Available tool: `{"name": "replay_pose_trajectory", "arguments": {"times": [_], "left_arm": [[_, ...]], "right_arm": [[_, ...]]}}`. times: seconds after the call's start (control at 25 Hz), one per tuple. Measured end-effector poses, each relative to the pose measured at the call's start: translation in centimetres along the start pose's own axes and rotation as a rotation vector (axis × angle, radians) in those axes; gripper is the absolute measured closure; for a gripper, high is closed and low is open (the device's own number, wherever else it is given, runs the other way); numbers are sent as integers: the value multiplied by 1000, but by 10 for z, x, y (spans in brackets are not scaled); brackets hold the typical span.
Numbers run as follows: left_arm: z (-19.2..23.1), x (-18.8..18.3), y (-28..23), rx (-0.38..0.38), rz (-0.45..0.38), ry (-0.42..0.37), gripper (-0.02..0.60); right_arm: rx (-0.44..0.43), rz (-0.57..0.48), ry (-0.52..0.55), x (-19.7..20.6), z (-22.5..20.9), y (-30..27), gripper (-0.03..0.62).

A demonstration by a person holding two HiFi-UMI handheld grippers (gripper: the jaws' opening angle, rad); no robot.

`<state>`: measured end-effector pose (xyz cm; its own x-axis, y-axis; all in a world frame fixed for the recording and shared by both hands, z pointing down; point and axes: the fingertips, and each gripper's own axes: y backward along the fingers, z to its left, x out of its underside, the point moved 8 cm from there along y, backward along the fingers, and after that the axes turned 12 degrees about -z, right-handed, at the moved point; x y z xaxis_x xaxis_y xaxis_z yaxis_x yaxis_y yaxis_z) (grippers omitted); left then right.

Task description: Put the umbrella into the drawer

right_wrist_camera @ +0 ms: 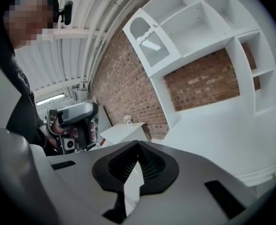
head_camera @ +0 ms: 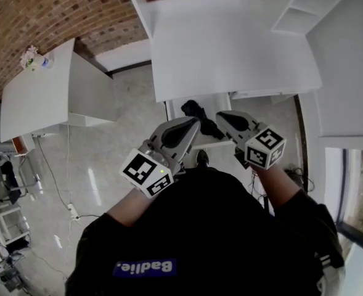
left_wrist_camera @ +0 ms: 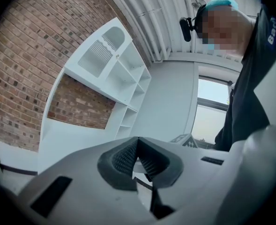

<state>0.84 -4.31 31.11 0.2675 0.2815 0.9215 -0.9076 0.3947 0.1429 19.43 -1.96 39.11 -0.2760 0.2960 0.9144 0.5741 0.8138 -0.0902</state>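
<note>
In the head view the black folded umbrella (head_camera: 198, 112) shows just below the white desk's front edge, in what looks like an open white drawer (head_camera: 209, 144). Both grippers are held up close under the camera and hide part of it. My left gripper (head_camera: 194, 124) sits to the umbrella's left, my right gripper (head_camera: 222, 116) to its right. The left gripper view has the left gripper (left_wrist_camera: 137, 139) shut, pads together, nothing between them. The right gripper (right_wrist_camera: 138, 144) is shut and empty too, pointing towards the desk and wall shelves.
The white desk top (head_camera: 230, 48) spans the middle, with white shelves (head_camera: 304, 5) above it at the right. A white side table (head_camera: 39, 94) with small flowers (head_camera: 30, 57) stands left. Cables and a power strip (head_camera: 72, 211) lie on the floor. A window is at right.
</note>
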Motion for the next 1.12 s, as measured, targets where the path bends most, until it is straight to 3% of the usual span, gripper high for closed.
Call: {"name": "replay_pose_trajectory", "arguments": {"times": [0.48,1.12], "left_arm": [[-6,1,11,25,10,3,580],[-8,2,32,-16,-14,12,580]], "right_arm": [[-93,-107,51,-40,48,3,563],[-156,-123,57,-49,71,-5,564]]}}
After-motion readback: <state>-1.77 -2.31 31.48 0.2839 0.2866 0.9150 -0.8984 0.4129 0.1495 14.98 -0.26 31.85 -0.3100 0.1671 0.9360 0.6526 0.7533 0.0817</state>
